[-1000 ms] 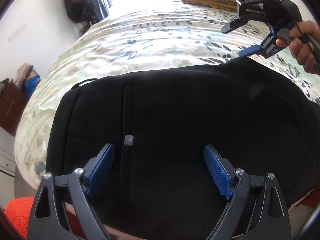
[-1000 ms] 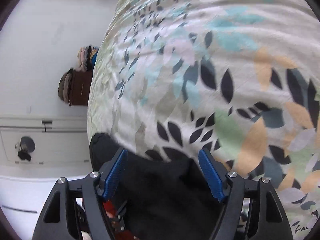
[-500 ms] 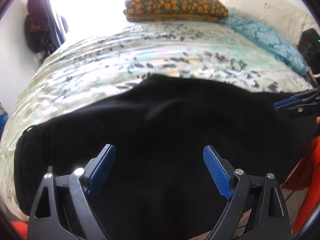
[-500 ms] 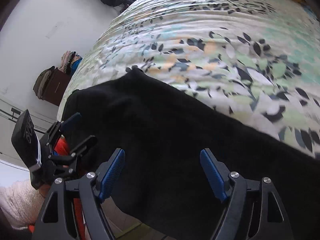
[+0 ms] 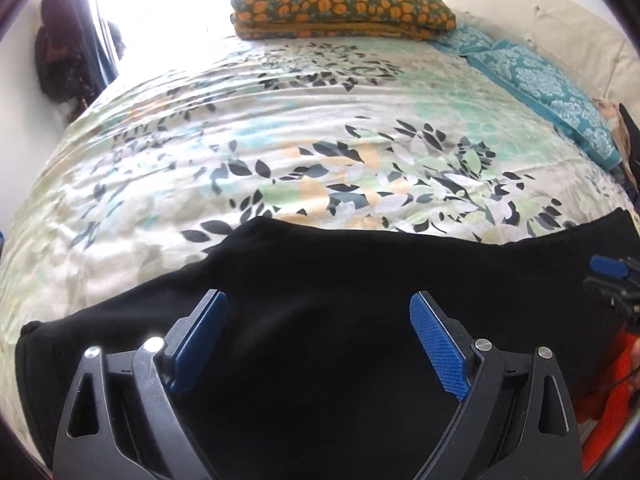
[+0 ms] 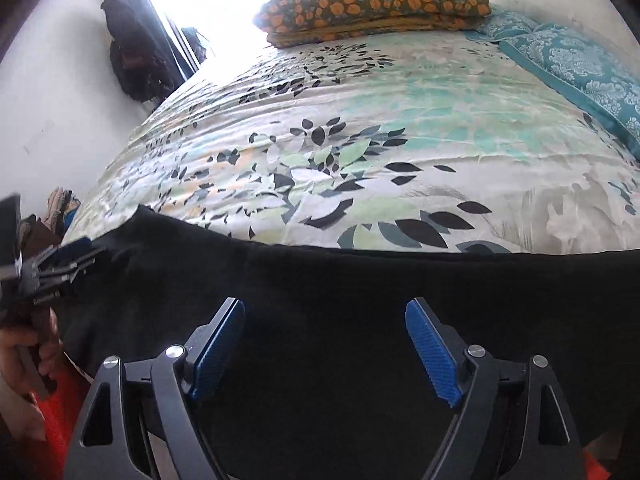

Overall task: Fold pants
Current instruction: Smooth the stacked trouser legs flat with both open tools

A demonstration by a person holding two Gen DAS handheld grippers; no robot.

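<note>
Black pants point(image 5: 320, 280) lie spread along the near edge of a bed with a leaf-print cover point(image 5: 300, 132); they also show in the right wrist view point(image 6: 340, 288). My left gripper point(image 5: 318, 340) is open and empty just above the pants near their left end. My right gripper point(image 6: 324, 344) is open and empty above the pants further right. The right gripper shows at the right edge of the left wrist view point(image 5: 612, 280). The left gripper shows at the left edge of the right wrist view point(image 6: 60, 260).
A folded orange-flowered blanket point(image 5: 340, 4) lies at the far end of the bed. A teal patterned pillow point(image 5: 548, 88) lies along the right side by a cream headboard point(image 5: 560, 20). Dark bags point(image 6: 132, 56) hang by the window. Orange cloth point(image 5: 612, 400) is below right.
Both grippers have pulled back to the near bed edge and now face across the bed. The pants now lie as a long band along that edge. Both grippers stay open.
</note>
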